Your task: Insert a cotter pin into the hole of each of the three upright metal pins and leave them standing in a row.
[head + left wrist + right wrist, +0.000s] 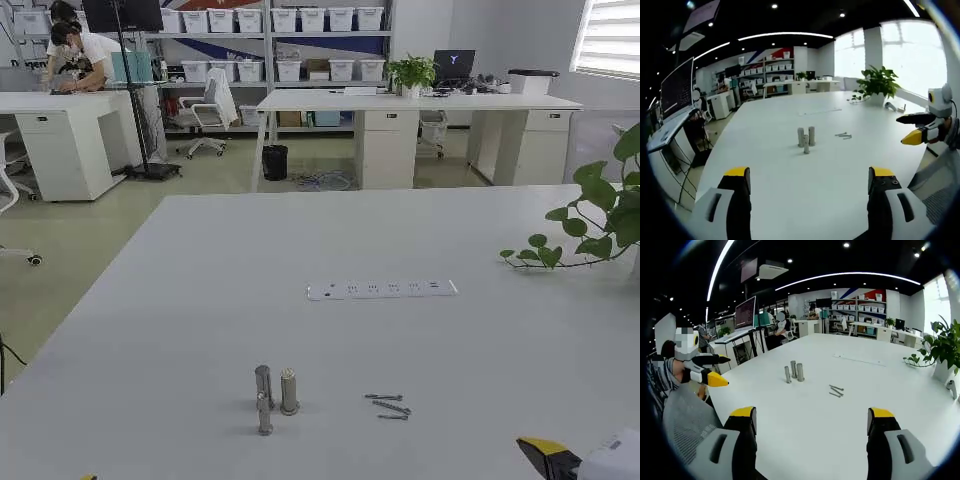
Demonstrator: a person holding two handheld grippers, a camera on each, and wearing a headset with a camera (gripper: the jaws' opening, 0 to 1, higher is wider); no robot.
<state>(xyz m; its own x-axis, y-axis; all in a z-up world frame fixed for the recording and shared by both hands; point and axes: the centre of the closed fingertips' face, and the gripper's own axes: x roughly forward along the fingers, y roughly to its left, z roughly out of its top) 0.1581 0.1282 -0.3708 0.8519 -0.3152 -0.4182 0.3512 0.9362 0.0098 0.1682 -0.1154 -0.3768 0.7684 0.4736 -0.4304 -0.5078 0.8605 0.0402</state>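
Three short upright metal pins [272,396] stand close together on the white table [180,320], near its front middle. Several small cotter pins [390,406] lie loose just to their right. In the left gripper view the metal pins [806,137] and cotter pins [843,135] sit well ahead of my left gripper [810,177], which is open and holds nothing. My right gripper [812,413] is also open and holds nothing, with the metal pins [794,371] and cotter pins [836,390] ahead of it. Its yellow-tipped jaw [548,458] shows at the bottom right of the head view.
A white power strip [382,289] lies flat in the middle of the table. A trailing green plant [600,225] stands at the table's right edge. Beyond the far edge are desks, shelves of bins, chairs and a person at a desk.
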